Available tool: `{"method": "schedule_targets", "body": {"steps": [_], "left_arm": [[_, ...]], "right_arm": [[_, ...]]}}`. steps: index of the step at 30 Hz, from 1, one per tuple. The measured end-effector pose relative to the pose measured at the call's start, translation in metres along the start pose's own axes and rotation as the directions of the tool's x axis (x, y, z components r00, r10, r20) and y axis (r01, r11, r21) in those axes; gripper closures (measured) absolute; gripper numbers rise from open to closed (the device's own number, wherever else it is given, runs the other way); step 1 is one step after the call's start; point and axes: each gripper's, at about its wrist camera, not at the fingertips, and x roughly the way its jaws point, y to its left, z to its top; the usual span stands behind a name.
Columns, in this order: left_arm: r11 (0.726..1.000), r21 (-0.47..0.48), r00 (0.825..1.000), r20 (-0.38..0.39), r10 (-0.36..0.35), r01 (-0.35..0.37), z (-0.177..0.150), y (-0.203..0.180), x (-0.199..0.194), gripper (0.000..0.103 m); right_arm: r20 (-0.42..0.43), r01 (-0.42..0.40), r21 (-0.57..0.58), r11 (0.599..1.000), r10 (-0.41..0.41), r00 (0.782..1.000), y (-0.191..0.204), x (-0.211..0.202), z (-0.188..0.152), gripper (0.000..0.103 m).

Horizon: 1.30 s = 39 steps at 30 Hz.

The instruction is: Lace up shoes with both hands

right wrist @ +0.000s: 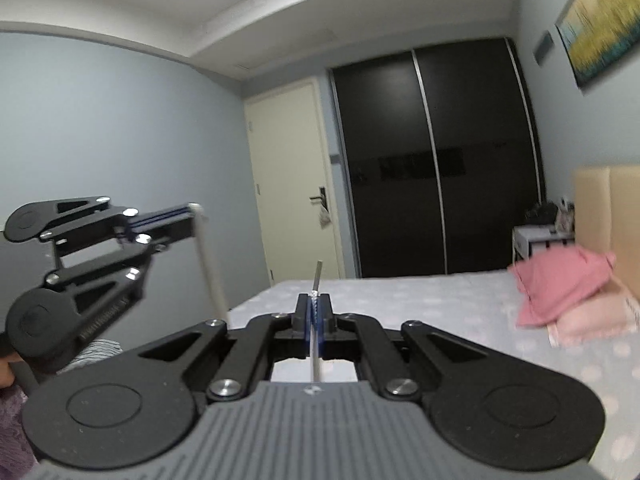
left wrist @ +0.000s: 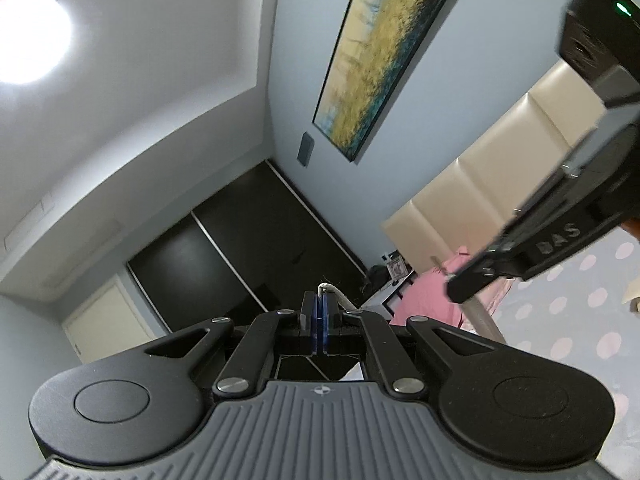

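In the left wrist view, the left gripper [left wrist: 320,308] is pointing across the room toward the dark wardrobe [left wrist: 248,256], and its jaws are pressing together on the white shoelace [left wrist: 334,294]. Only a short end of the lace is showing past the blue pads [left wrist: 329,320], so I judge the grip is near the tip, probably to keep the end stiff enough for an eyelet. The right gripper [left wrist: 460,286] is crossing the upper right of this view, blurred, with a pale length of lace hanging below its tip. The shoe itself is not appearing here, so it must be lying somewhere below the camera.

In the right wrist view, the right gripper [right wrist: 314,312] is also holding its jaws closed on a lace [right wrist: 316,344], which is running between the pads from below and ending in a grey aglet [right wrist: 319,274] that is standing straight up. The left gripper [right wrist: 188,216] is at the left, lying on its side, and its own lace is dropping down from it in a long, nearly straight line. Both laces are looking stretched, so I think both hands are lifting to pull the lacing tight. The bed [right wrist: 440,304] with pink pillows [right wrist: 568,292] is lying behind; the shoe is hidden here too, below the frame
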Motion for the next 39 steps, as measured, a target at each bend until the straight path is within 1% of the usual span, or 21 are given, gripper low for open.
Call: {"method": "schedule_targets", "body": {"steps": [4,9,12,20,25,30,34,37,39], "left_arm": [[1.000,0.025,1.000,-0.003,-0.007,0.007,0.001,-0.007,0.000,0.102],[0.999,0.034,1.000,-0.014,0.001,0.000,-0.002,-0.007,-0.003,0.102],[0.999,0.044,1.000,-0.026,0.017,-0.015,-0.003,-0.003,-0.008,0.102],[0.997,0.063,0.997,-0.060,0.043,-0.039,-0.006,0.007,-0.013,0.102],[0.996,0.071,0.997,-0.059,0.053,-0.048,-0.005,0.008,-0.012,0.102],[0.995,0.089,0.996,-0.080,0.046,-0.039,-0.014,0.004,-0.009,0.102],[0.990,0.132,0.992,-0.108,0.060,-0.045,-0.034,-0.003,-0.007,0.102],[0.986,0.164,0.985,-0.158,0.067,-0.041,-0.056,-0.004,-0.003,0.102],[0.984,0.173,0.976,-0.205,0.071,-0.035,-0.073,-0.004,0.001,0.102]], "right_arm": [[0.010,-0.012,-0.035,0.999,0.012,1.000,0.009,-0.002,0.018,0.100],[0.027,-0.030,-0.043,0.999,0.031,0.999,0.015,-0.001,0.024,0.101],[0.035,-0.059,-0.041,0.997,0.061,0.998,0.018,0.002,0.030,0.101],[0.069,-0.133,-0.104,0.986,0.141,0.988,0.054,0.009,0.054,0.101],[0.080,-0.151,-0.125,0.981,0.162,0.984,0.064,0.012,0.065,0.101],[0.052,-0.137,-0.107,0.985,0.143,0.988,0.055,0.017,0.064,0.101],[0.013,-0.100,-0.110,0.989,0.102,0.995,0.039,0.013,0.048,0.101],[-0.015,-0.063,-0.115,0.991,0.062,0.998,0.022,0.012,0.034,0.101],[-0.039,-0.036,-0.111,0.993,0.032,0.999,0.009,0.014,0.024,0.101]]}}
